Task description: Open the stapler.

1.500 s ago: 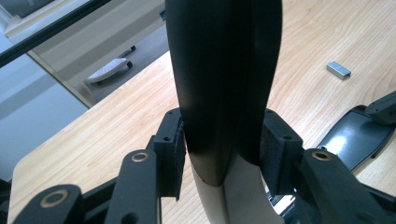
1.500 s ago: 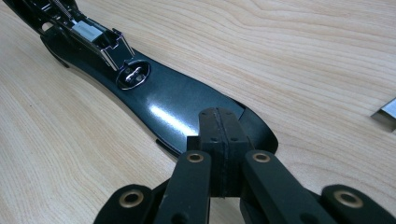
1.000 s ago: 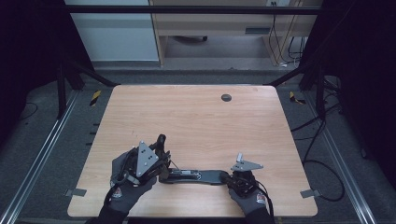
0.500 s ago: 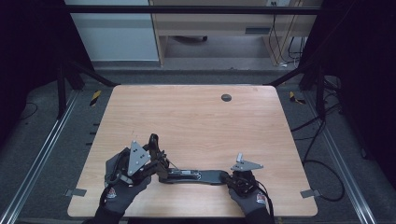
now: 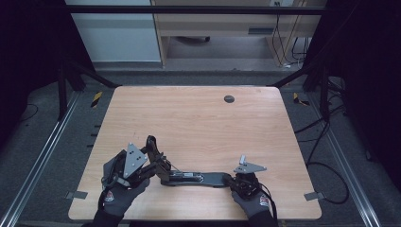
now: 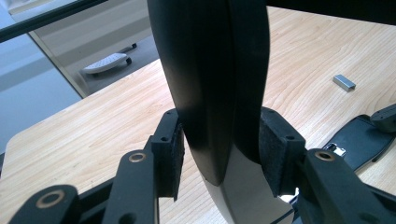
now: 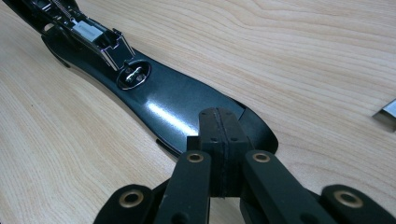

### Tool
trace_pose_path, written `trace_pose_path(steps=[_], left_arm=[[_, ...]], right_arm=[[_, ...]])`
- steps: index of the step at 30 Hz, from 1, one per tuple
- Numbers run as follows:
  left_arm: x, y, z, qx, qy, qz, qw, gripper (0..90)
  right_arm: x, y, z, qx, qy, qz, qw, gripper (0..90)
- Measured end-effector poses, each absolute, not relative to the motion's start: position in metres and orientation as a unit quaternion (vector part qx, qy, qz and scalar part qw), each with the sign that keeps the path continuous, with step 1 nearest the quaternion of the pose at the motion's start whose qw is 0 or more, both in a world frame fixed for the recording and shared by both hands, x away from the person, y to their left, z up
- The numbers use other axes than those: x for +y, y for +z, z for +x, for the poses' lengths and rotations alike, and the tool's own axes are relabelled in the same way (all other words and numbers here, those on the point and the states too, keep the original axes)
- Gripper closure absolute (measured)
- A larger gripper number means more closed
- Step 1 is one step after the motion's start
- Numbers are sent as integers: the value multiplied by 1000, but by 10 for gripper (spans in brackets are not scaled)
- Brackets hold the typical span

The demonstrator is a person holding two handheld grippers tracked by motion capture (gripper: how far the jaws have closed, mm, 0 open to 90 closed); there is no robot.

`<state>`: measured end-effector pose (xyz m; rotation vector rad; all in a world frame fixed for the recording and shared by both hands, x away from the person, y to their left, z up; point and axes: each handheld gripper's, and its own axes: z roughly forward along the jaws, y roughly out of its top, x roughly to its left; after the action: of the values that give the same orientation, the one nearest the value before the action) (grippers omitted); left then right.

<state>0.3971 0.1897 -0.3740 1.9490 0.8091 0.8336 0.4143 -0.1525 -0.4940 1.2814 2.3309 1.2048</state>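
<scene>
The stapler (image 5: 194,178) lies opened out on the wooden table (image 5: 198,118), near the edge closest to the person; its black base (image 7: 177,109) lies flat, and its top arm (image 6: 210,88) is swung up at the stapler's left end; the left gripper (image 5: 153,163) holds that raised arm, jaws about half apart with both pads (image 6: 173,154) pressed to its sides; the right gripper (image 5: 230,180) sits at the stapler's right end, jaws closed pad against pad, their tips resting on the end of the base; a gloved hand (image 5: 118,194) carries the left gripper; a small block of staples (image 6: 344,82) lies on the table just beyond the stapler; a dark round hole (image 5: 229,99) sits far beyond the stapler
</scene>
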Motion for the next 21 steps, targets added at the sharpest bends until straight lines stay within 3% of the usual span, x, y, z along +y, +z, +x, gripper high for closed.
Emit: trace_pose_path(steps=[13,21], left_arm=[[202,-375,397,342,337,771,418,528],[227,-383,400,376,301,751,451,523]], right_arm=[[-153,-494,414,793,410,436,110,900],[-153,-494,415,794,409,435,111,900]])
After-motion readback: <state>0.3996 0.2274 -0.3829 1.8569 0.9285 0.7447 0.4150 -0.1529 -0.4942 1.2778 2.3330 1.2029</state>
